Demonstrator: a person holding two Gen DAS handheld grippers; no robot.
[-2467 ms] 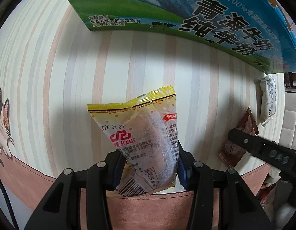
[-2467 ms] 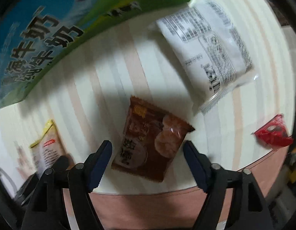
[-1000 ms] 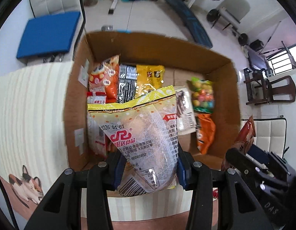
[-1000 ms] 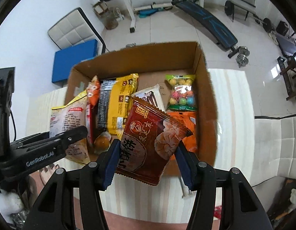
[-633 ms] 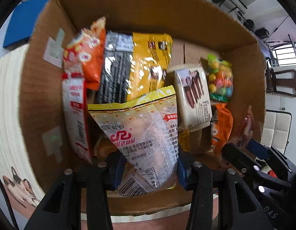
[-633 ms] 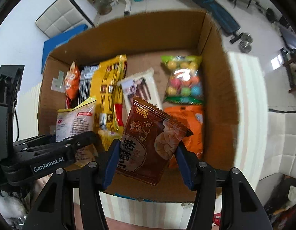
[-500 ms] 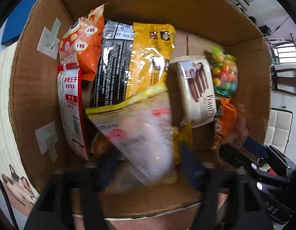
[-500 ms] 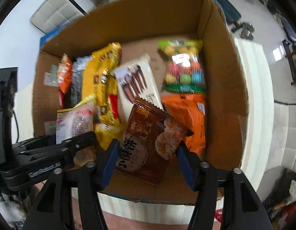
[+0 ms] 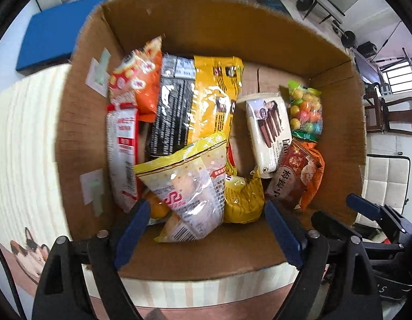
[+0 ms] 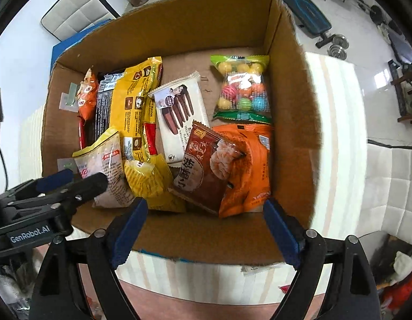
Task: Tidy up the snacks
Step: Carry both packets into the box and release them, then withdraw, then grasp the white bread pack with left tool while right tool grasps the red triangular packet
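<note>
Left claw [image 9: 203, 230], right claw [image 10: 204, 225] wide open, empty; box [image 10: 291, 122] snacks overlap, lower ones probably hidden.

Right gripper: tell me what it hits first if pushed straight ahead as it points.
Likely the brown biscuit packet, lying on the orange bag in the box. The right gripper is open above the box's near wall. Depth is unclear, so the near wall might come first.

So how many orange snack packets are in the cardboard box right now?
2: a small orange puffed-snack bag in the far-left corner, and a flat orange packet at the near right, partly under the brown biscuit packet. Others may be buried underneath.
</note>
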